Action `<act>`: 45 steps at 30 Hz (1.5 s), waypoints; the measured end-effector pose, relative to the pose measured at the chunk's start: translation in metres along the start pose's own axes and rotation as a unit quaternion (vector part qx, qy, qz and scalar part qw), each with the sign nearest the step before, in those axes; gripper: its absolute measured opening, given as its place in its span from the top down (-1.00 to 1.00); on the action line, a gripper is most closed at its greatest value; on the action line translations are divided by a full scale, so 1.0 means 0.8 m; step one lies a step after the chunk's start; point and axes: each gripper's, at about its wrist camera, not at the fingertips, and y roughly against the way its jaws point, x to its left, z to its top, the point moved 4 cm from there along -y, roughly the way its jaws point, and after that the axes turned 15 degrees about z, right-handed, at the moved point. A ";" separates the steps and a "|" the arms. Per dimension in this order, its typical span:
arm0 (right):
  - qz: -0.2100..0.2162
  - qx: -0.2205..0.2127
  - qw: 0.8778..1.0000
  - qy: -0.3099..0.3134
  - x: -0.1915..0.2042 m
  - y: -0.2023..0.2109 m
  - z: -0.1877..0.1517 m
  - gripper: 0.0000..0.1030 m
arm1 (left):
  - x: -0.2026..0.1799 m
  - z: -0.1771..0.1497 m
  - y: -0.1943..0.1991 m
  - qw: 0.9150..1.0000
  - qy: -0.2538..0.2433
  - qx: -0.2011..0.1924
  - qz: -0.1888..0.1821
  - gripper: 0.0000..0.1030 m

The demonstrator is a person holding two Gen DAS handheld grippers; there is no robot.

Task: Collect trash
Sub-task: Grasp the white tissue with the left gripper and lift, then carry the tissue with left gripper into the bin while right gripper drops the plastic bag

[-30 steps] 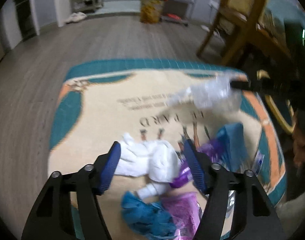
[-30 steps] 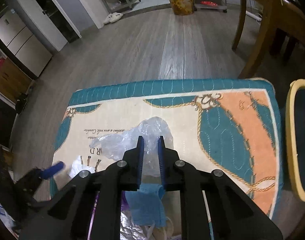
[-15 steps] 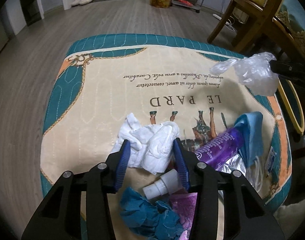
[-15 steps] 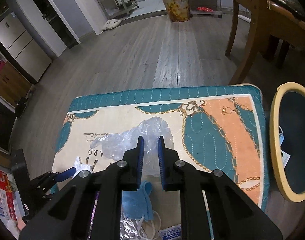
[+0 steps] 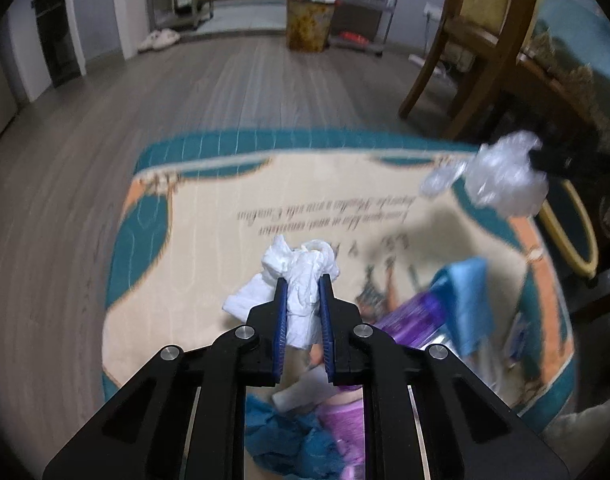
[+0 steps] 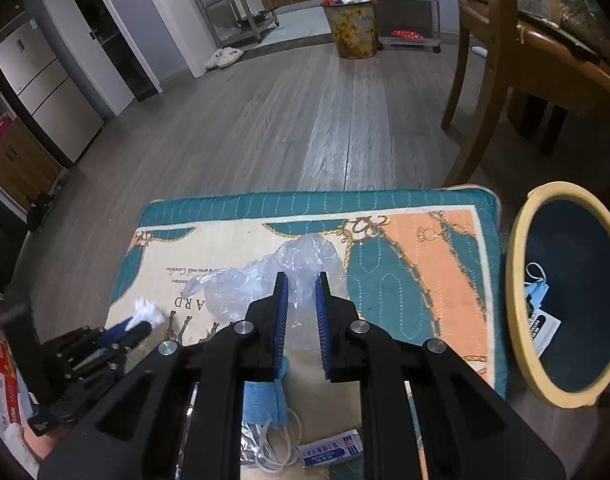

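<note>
My left tongs [image 5: 303, 280] have just been closing and now pinch the crumpled white tissue [image 5: 301, 268] at the centre of the left view, above the patterned mat [image 5: 209, 224]. My right tongs [image 6: 301, 280] pinch the clear plastic bag [image 6: 265, 280] at centre frame; the yellow-rimmed bin [image 6: 517, 264] stands at the right edge.

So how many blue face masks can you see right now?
2. One blue face mask lies on the mat under the right gripper; the other mask is already inside the yellow-rimmed bin. More may be hidden under the pile.
</note>
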 end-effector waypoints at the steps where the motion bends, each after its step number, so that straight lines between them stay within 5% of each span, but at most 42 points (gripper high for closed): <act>1: 0.001 -0.004 1.000 -0.001 0.000 0.004 0.001 0.74 | -0.002 0.006 0.008 1.000 -0.002 -0.012 0.001 0.68; 8: 0.002 -0.034 0.999 0.000 -0.012 0.048 0.010 0.74 | -0.032 0.048 0.071 0.996 -0.007 -0.093 -0.014 0.68; 14: -0.005 -0.045 0.999 0.004 -0.030 0.075 0.010 0.74 | -0.057 0.064 0.095 0.993 -0.014 -0.118 -0.026 0.68; 26: -0.028 -0.067 0.997 -0.015 -0.095 0.133 0.000 0.74 | -0.128 0.076 0.087 0.991 -0.037 -0.116 -0.052 0.68; 45: -0.093 -0.089 0.986 -0.104 -0.256 0.196 -0.033 0.74 | -0.347 0.080 0.076 0.977 -0.119 -0.104 -0.142 0.68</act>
